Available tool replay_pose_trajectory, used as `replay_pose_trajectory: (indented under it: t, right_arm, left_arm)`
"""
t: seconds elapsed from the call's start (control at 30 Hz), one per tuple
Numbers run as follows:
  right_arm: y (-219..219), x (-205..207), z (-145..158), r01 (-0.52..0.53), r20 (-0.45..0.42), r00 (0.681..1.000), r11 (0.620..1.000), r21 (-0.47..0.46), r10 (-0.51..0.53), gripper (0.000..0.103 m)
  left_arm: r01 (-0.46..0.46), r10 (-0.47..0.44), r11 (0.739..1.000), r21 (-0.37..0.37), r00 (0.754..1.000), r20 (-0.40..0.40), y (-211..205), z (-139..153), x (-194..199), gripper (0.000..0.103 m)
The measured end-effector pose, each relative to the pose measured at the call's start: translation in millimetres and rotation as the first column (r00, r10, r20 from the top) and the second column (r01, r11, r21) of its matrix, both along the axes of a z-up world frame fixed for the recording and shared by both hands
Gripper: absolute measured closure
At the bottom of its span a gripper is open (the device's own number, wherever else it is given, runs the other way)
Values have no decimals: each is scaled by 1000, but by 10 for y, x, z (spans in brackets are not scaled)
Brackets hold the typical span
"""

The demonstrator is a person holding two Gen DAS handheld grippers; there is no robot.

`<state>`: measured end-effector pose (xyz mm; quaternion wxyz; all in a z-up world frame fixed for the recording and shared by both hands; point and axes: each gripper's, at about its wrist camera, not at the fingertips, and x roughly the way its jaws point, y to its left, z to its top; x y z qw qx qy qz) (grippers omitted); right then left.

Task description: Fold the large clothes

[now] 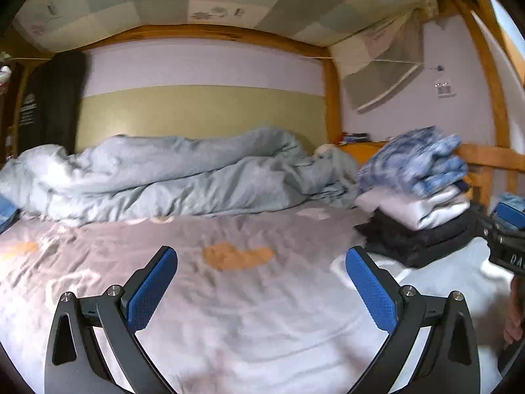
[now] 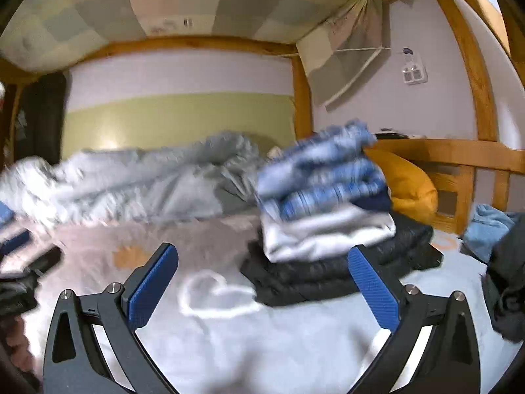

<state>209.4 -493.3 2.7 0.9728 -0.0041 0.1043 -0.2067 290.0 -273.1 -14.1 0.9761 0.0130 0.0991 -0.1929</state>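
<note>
Both jaws spread apart, empty, over grey patterned bedsheet [image 1: 229, 295]; yellow pillow [image 2: 410, 187] behind folded clothes stack [image 2: 328, 223] seen from right wrist only.

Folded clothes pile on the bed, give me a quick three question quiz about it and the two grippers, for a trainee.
1. True or false: the left gripper is shut on a garment.
2. Multiple choice: what lies at the bottom of the folded clothes pile? A) the blue patterned garment B) the white garment C) the black garment
3. Fill in: behind the pile, against the wooden bed frame, sits a cushion coloured ____.

Key
1. False. Both the left and the right gripper stand open and empty over the bedsheet.
2. C, the black garment, under the white garment and the blue patterned garment.
3. Orange, the orange cushion.
</note>
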Motion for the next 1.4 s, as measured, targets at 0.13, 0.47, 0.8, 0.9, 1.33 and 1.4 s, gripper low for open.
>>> replay_pose_trajectory:
  t: [0.13, 0.47, 0.8, 0.9, 1.33, 1.4]
  right_arm:
    - [4, 99, -28, 31, -50, 998, 999, -14, -32, 0]
    - [-2, 76, 0, 35, -28, 999, 999, -17, -35, 0]
    - [18, 57, 6, 30, -28, 999, 999, -15, -30, 0]
    - [40, 43, 7, 23, -24, 999, 999, -24, -23, 0]
    - [52, 56, -12, 22, -32, 999, 999, -27, -23, 0]
    - [63, 57, -17, 22, -35, 999, 999, -31, -23, 0]
  left_arm:
    - [19, -18, 1000, -25, 999, 28, 30, 1, -39, 0]
    - [46, -45, 998, -47, 999, 23, 85, 44, -45, 0]
    - [50, -49, 998, -48, 999, 21, 82, 44, -43, 0]
    - [55, -54, 998, -41, 998, 24, 94, 42, -39, 0]
    - [59, -58, 998, -36, 998, 17, 95, 30, -52, 0]
    - [59, -59, 998, -36, 998, 17, 95, 33, -50, 0]
